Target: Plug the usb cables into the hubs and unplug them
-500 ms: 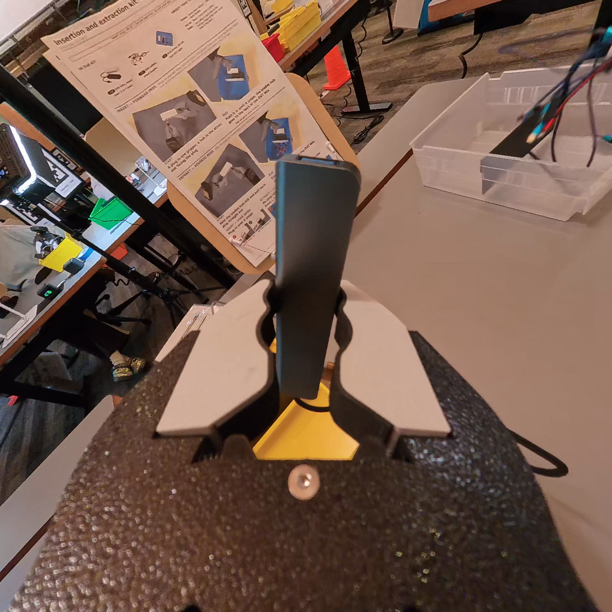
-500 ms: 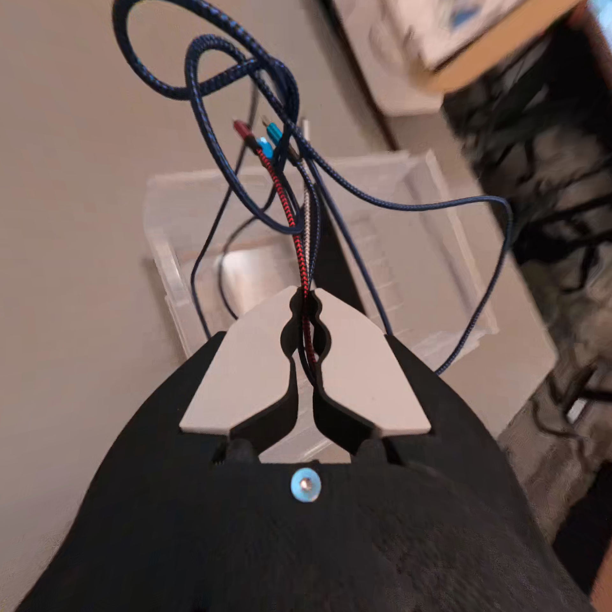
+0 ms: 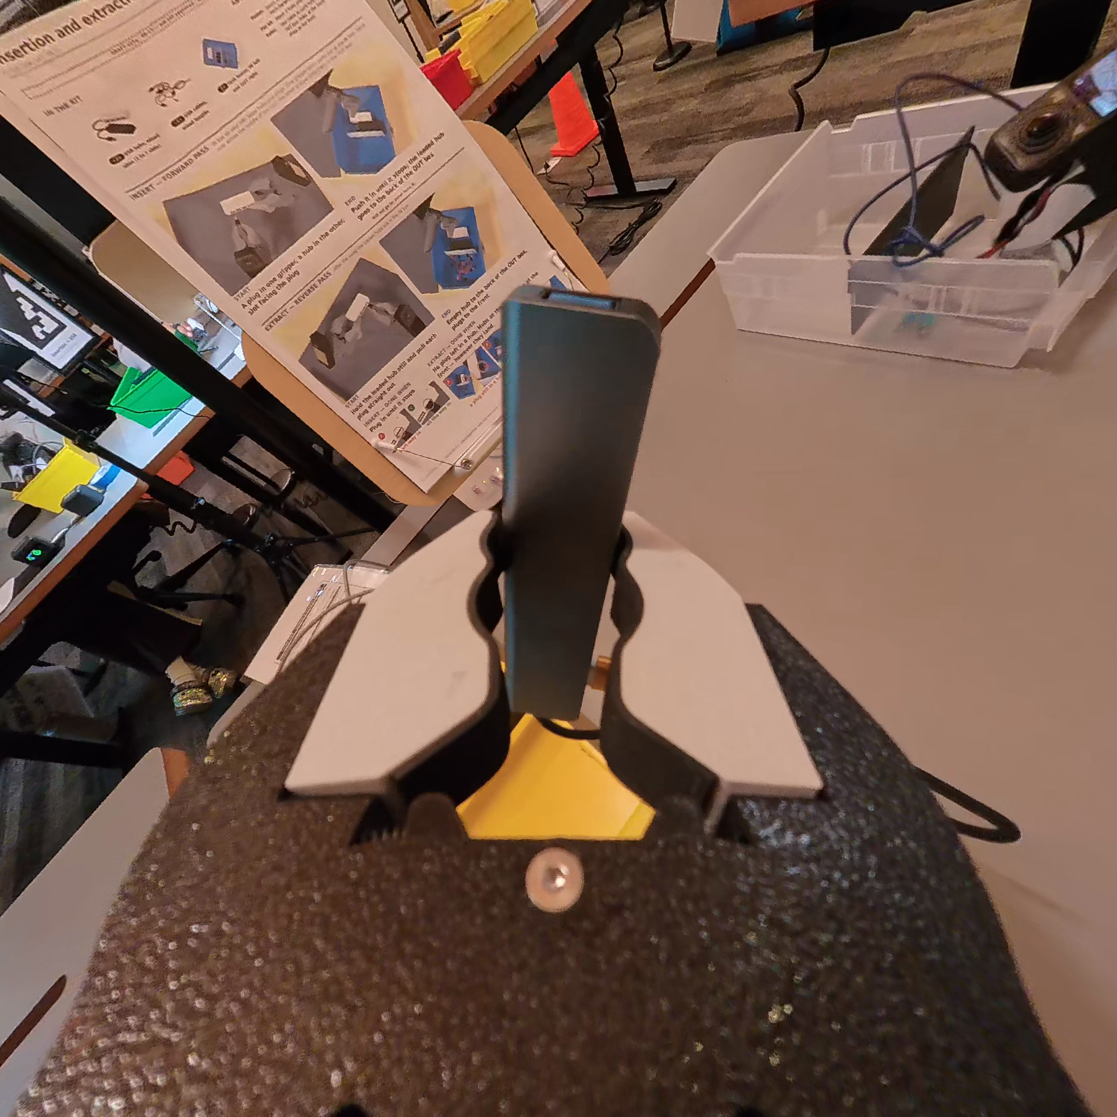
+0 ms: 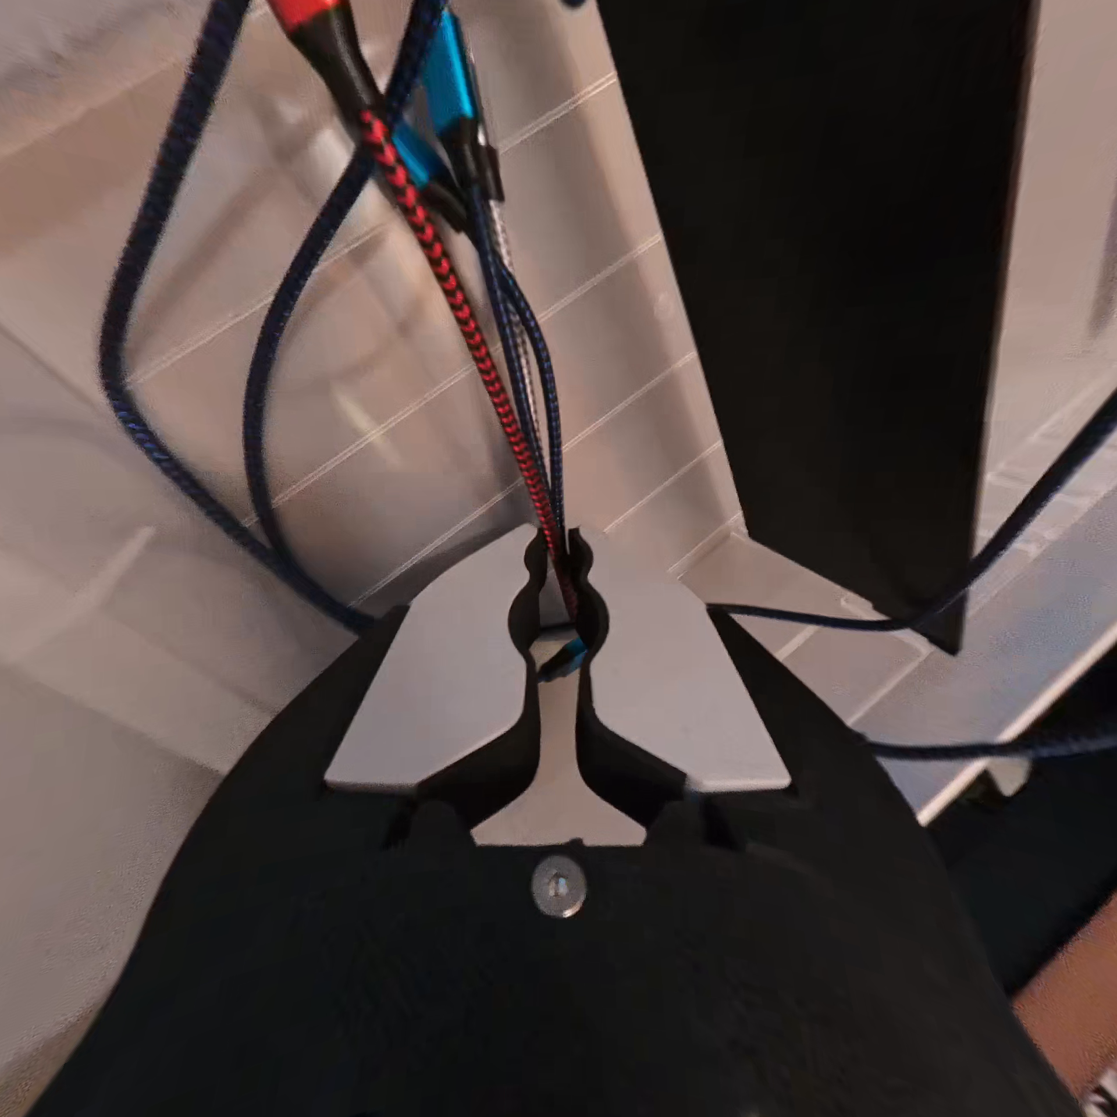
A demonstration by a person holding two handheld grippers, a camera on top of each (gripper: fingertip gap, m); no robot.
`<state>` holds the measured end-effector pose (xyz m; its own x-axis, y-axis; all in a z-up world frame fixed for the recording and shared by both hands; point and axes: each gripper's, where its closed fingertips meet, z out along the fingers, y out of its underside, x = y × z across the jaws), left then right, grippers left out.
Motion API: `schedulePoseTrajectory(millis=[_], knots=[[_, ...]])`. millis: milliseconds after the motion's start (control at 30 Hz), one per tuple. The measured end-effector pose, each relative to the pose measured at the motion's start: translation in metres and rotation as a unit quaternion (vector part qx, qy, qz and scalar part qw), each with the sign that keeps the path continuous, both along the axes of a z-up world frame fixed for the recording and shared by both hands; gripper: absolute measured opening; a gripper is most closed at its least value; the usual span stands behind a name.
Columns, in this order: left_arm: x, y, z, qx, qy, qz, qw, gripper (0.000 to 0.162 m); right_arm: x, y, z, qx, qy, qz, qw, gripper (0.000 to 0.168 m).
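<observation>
Right now the left gripper [image 3: 559, 610] is pinching a flat dark hub [image 3: 574, 483] by its lower half, so the slab stands upright with its port end [image 3: 580, 300] pointing away, clear of the fingers; that hold looks chosen to leave the slot free for a plug. It hangs over the near left part of the grey table [image 3: 876, 574], close to the table's left edge, where a printed instruction sheet [image 3: 272, 211] leans on a board just beyond. Between the hub and the clear plastic bin [image 3: 786, 290] at the far right corner the tabletop lies open, giving plenty of room to bring the two together. The right gripper [image 4: 559, 595] is pressed together on a bundle of braided cables [image 4: 532, 387], a red-and-black cable [image 4: 459, 290] plainly among them, with their red and blue plugs [image 4: 447, 109] dangling ahead. It sits low inside the bin, whose ribbed wall [image 4: 634, 302] is close behind the cables. A tall black divider [image 4: 816, 302] stands just right of the bundle, and dark blue loops trail to both sides, one passing the divider's lower corner; pulling the bundle out would probably risk snagging there.
</observation>
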<state>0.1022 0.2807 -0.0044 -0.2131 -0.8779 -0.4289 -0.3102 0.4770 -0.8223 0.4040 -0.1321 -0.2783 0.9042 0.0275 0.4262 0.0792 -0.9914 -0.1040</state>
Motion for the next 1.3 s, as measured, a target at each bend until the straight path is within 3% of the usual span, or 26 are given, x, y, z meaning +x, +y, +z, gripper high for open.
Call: schedulePoseTrajectory(millis=[100,167,233,333,533,633,700,767,833,933,1067,1133,1200,1300], knots=[[-0.001,-0.001,-0.004,0.002,0.007,-0.001,1.0,0.032,0.001,0.011,0.017,0.05,-0.011,0.022,0.998,0.029],[-0.002,-0.001,-0.005,0.005,0.009,-0.001,1.0,0.032,-0.015,0.025,0.037,0.121,0.034,0.048,0.991,0.043],[-0.001,-0.001,-0.004,0.004,0.008,-0.002,1.0,0.032,-0.03,0.031,0.06,0.165,0.082,0.057,0.981,0.071],[0.003,-0.004,-0.003,-0.004,0.005,-0.008,1.0,0.032,-0.041,0.03,0.101,0.221,0.109,0.051,0.968,0.091],[0.022,-0.025,-0.019,-0.026,0.033,-0.042,0.998,0.032,-0.084,0.07,0.202,0.434,0.046,0.083,0.896,0.087],[0.039,-0.048,-0.036,-0.051,0.076,-0.073,0.993,0.032,-0.128,0.117,0.217,0.498,0.034,0.112,0.859,0.075],[0.051,-0.068,-0.051,-0.05,0.109,-0.109,0.987,0.032,-0.155,0.153,0.228,0.57,0.04,0.116,0.812,0.059],[0.06,-0.085,-0.067,-0.044,0.142,-0.139,0.979,0.032,-0.188,0.188,0.234,0.636,0.111,0.125,0.754,0.057],[0.068,-0.1,-0.081,-0.045,0.163,-0.158,0.973,0.032,-0.214,0.217,0.228,0.654,0.174,0.146,0.722,0.058],[0.07,-0.118,-0.101,-0.046,0.197,-0.185,0.962,0.032,-0.23,0.248,0.216,0.653,0.166,0.185,0.715,0.063],[0.065,-0.136,-0.125,-0.035,0.238,-0.223,0.945,0.032,-0.247,0.264,0.212,0.644,0.181,0.254,0.699,0.056],[0.062,-0.144,-0.134,-0.026,0.251,-0.24,0.937,0.032,-0.251,0.267,0.208,0.632,0.197,0.275,0.697,0.05],[0.062,-0.149,-0.139,-0.021,0.258,-0.251,0.933,0.032,-0.251,0.268,0.204,0.618,0.205,0.289,0.701,0.033],[0.065,-0.155,-0.136,-0.033,0.24,-0.267,0.933,0.032,-0.251,0.265,0.208,0.622,0.224,0.298,0.689,0.031]])
